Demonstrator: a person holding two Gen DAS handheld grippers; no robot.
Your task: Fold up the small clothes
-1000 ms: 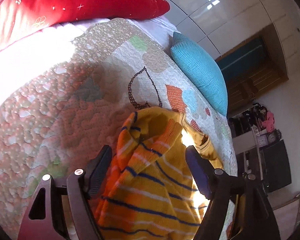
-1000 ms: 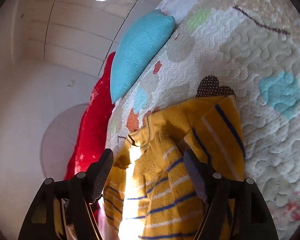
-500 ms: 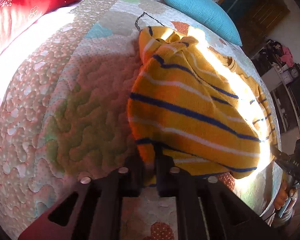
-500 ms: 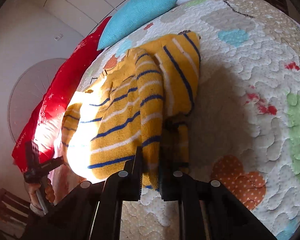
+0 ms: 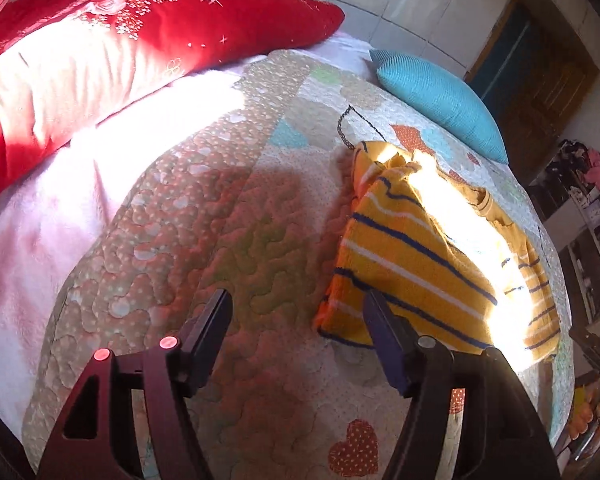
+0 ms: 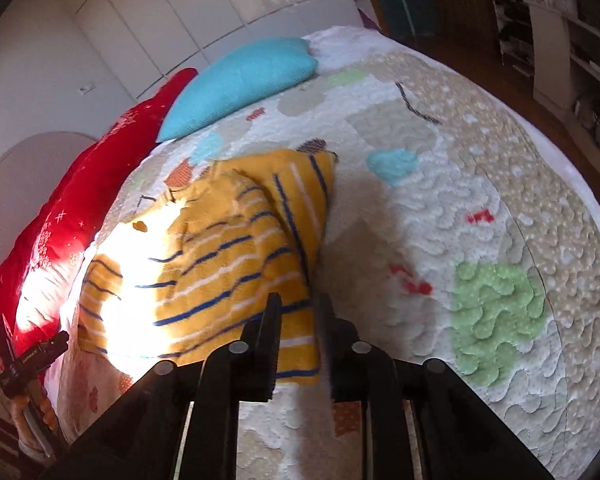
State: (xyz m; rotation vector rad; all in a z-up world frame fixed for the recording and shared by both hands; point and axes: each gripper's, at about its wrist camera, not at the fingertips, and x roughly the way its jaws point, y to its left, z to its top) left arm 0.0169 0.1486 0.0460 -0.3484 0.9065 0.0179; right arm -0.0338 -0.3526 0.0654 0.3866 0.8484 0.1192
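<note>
A small yellow sweater with blue and white stripes lies folded over on the quilted bedspread. My left gripper is open and empty, just left of the sweater's near corner. In the right wrist view the sweater lies ahead and to the left. My right gripper stands nearly closed with the sweater's near hem between its fingers. The jaws are a narrow gap apart, and I cannot tell if they still pinch the cloth.
A red pillow and a turquoise cushion lie at the head of the bed; both also show in the right wrist view, the pillow left of the cushion. Shelves and furniture stand past the bed's right edge.
My left gripper has let go of the sweater's corner, opened and drawn back to the left. My right gripper's jaws have parted slightly at the hem. The sweater lies folded on the bed.
</note>
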